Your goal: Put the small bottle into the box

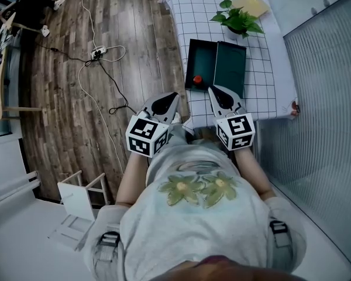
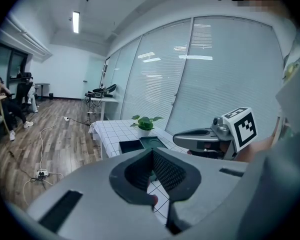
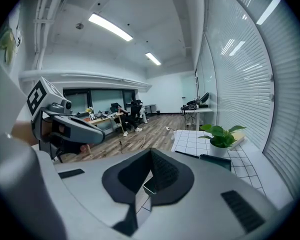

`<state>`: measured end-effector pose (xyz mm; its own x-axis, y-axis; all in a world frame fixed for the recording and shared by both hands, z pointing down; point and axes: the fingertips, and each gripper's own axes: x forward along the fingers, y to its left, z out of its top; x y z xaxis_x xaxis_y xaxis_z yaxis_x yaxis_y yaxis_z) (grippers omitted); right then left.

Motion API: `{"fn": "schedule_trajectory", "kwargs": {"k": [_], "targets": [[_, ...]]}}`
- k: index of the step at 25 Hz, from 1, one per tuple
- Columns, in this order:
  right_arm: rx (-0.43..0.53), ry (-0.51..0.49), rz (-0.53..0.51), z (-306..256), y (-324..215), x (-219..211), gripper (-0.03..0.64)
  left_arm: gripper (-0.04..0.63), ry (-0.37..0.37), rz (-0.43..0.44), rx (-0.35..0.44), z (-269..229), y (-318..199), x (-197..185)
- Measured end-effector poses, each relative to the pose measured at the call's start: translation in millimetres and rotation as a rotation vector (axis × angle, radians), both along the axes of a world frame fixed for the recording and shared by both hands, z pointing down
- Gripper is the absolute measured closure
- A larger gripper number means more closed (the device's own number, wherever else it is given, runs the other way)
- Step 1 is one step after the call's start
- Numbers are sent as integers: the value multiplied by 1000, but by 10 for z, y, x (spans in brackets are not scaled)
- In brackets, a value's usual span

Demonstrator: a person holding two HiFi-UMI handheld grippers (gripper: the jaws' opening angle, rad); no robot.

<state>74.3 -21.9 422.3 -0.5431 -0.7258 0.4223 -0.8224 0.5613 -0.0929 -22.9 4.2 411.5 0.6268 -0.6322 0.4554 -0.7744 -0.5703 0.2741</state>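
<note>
We look down on a worktop (image 1: 263,92) under a white cloth with a black grid, where a dark green box (image 1: 229,66) lies open in two halves side by side, with a leafy green plant in a white pot (image 1: 238,19) behind it. Our grey left gripper (image 1: 173,96) hangs just off the worktop's near left corner and our grey right gripper (image 1: 211,89) just before the box, each with its jaws closed on nothing. The small bottle (image 1: 197,79), showing only a round red top, sits in the box's left half near its front wall.
</note>
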Motion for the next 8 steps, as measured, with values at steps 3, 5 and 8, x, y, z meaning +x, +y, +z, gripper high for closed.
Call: {"fn": "schedule_trajectory", "kwargs": {"k": [3,5,8], "targets": [[0,1,-5,-7,63,25,609,589,-1,-1,4,-13,55,38],[-2,2,-6,-6,116,41,609,589,-2,0,3,-13,106,55],[-10,3,-8,-5,199,61,609,589,-5,-2,0,-14,186,67]]}}
